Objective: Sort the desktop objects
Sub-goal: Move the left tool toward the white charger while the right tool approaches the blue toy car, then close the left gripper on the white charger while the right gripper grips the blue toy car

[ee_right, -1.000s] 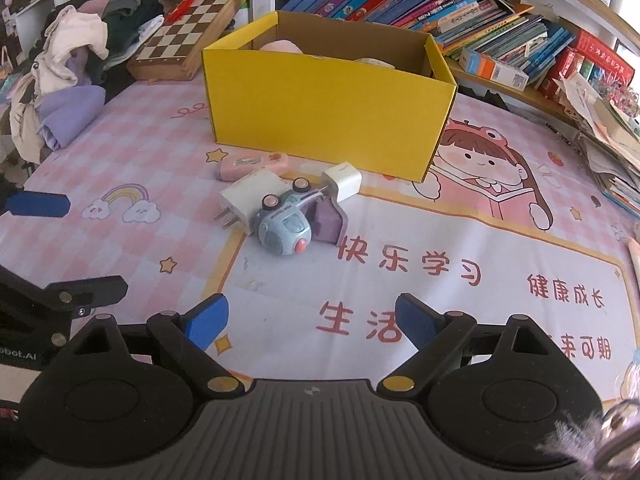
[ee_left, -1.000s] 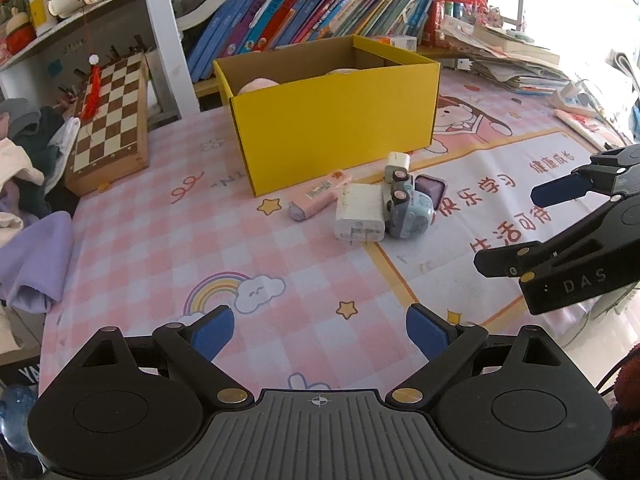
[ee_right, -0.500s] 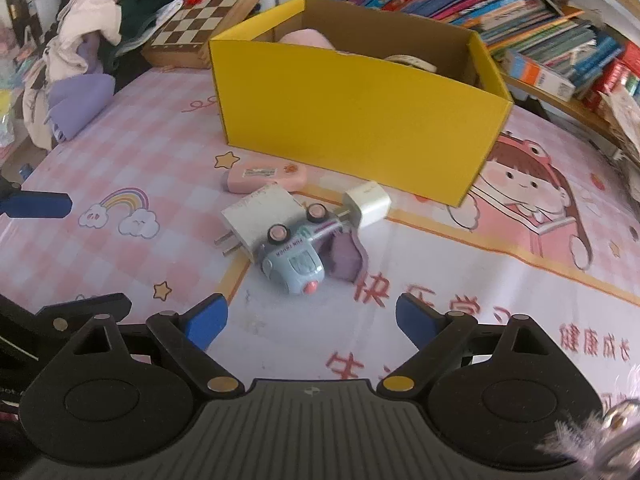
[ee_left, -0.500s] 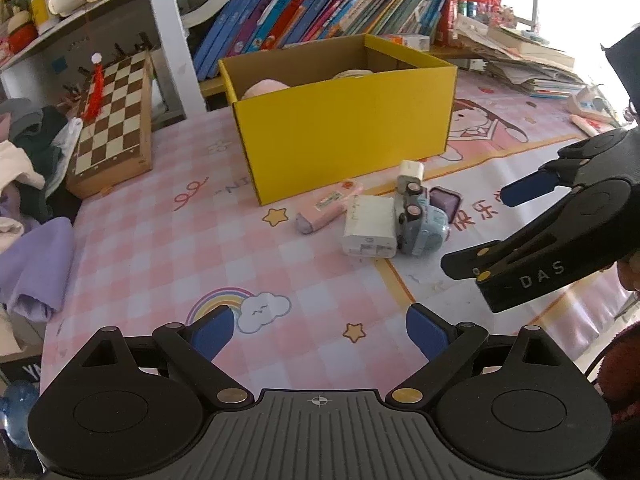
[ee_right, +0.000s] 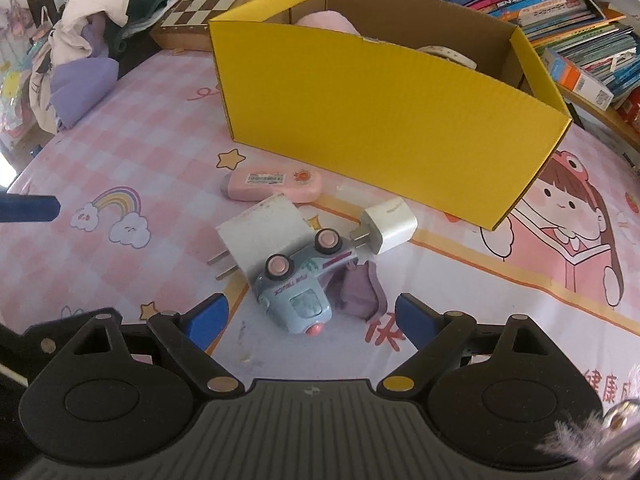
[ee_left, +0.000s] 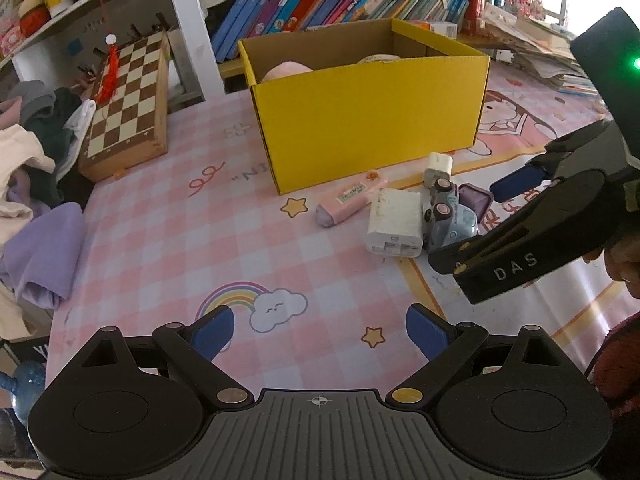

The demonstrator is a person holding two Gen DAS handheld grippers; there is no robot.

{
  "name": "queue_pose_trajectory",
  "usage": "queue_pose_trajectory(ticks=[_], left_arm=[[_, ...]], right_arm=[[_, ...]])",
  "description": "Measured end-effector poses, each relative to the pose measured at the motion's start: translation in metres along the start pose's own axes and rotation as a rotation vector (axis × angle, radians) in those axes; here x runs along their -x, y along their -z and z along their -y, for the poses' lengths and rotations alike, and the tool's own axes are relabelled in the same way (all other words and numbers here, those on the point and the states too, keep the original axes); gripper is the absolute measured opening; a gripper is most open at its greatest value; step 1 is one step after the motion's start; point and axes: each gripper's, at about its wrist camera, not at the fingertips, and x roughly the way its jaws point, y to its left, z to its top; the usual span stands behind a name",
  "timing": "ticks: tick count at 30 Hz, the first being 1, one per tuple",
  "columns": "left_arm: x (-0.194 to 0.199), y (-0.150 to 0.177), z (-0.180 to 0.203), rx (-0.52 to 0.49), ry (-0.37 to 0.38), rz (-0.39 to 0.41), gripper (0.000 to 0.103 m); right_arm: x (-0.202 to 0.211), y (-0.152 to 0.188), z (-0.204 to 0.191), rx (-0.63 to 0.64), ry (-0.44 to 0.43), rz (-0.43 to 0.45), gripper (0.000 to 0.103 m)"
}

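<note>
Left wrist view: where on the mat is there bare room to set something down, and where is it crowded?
Bare: the pink checked stretch between the chessboard, the yellow box and the rainbow print. Crowded: in front of the box, where the pink eraser, white charger and toy truck cluster under the open right tool.

The right gripper (ee_right: 308, 318) hangs with its fingers spread wide just over a pale-blue toy car (ee_right: 298, 290) lying on its side against a white plug adapter (ee_right: 264, 234), before the yellow cardboard box (ee_right: 380, 120).
</note>
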Motion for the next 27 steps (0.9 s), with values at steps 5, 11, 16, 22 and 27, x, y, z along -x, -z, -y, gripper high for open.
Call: queue_pose_trajectory(ticks=[5,11,16,22,27], left_arm=[[-0.006,-0.005,0.004,0.001,0.0,-0.013,0.095],[-0.014,-0.012,0.012,-0.008,0.009,-0.02,0.095],[-0.021,-0.018,0.018,-0.011,0.019,-0.025,0.095],[-0.033,-0.026,0.022,0.004,0.023,-0.029,0.095],[-0.042,-0.033,0.027,0.0,0.034,-0.004,0.095]], right_arm=[[-0.009,-0.003,0.009,-0.018,-0.014,-0.019,0.08],[-0.009,-0.001,0.021,-0.032,-0.046,-0.02,0.049],[-0.002,0.004,0.034,-0.057,-0.04,0.0,0.048],[0.008,0.009,0.043,-0.04,-0.022,0.022,0.047],[0.011,0.014,0.054,-0.041,-0.006,0.02,0.047]])
